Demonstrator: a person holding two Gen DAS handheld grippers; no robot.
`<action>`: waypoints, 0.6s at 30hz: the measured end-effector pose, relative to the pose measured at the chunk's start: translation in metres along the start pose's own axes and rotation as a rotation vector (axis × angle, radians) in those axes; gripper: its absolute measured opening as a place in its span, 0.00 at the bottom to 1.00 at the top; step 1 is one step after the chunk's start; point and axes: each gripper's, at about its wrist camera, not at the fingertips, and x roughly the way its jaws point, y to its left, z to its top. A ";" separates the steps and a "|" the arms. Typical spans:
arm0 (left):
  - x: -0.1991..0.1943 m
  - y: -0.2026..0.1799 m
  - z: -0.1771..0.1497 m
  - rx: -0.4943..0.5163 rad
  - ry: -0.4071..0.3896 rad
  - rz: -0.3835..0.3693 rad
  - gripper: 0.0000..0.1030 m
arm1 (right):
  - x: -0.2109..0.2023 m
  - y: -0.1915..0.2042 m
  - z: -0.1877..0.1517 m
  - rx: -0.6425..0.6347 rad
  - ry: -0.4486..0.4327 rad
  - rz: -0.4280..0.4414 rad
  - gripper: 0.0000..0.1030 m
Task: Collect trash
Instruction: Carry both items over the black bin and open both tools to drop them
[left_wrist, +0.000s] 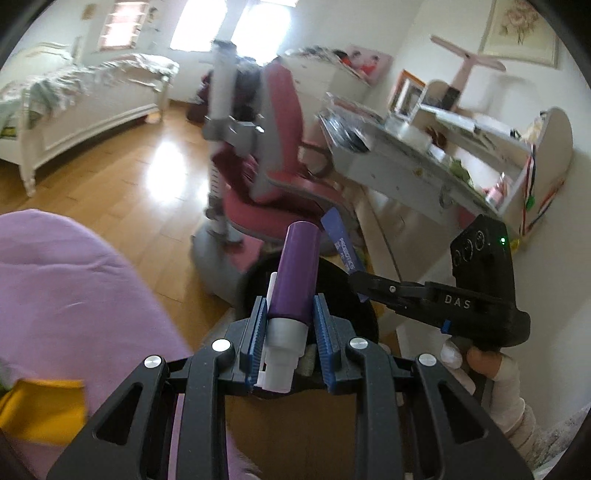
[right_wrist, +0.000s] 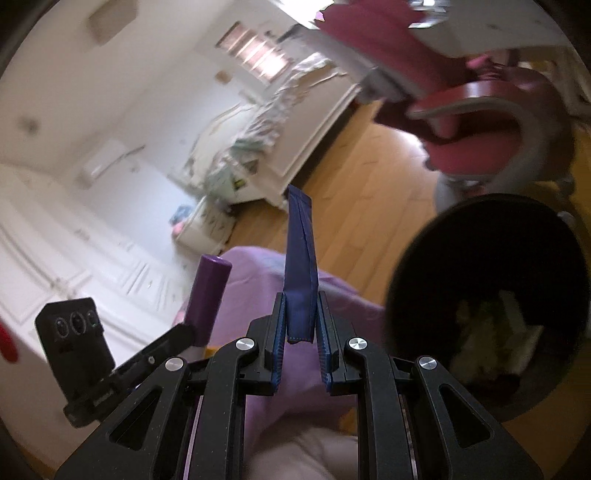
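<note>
Both tongs loaded over my bin.
Left gripper (left_wrist: 290, 328) clamps the purple tube (left_wrist: 297, 273); right gripper (right_wrist: 301, 343) pinches the blue wrapper (right_wrist: 301, 266), lettering unreadable, just beside the black bin (right_wrist: 417, 273) rim.

A pink desk chair (left_wrist: 273, 147) stands between a cluttered desk (left_wrist: 424, 147) and a white bed (left_wrist: 74, 107).

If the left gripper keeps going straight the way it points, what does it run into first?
Probably the black trash bin, right behind the purple tube that the left gripper clamps. The pink chair looks farther off; depth is uncertain.
</note>
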 end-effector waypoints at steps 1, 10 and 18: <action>0.009 -0.005 0.000 0.005 0.015 -0.011 0.25 | -0.002 -0.007 0.001 0.011 -0.004 -0.009 0.16; 0.084 -0.025 -0.002 0.028 0.173 -0.039 0.25 | -0.012 -0.085 -0.006 0.138 -0.013 -0.091 0.16; 0.127 -0.029 -0.007 0.010 0.237 -0.040 0.25 | -0.010 -0.114 -0.013 0.188 -0.003 -0.121 0.16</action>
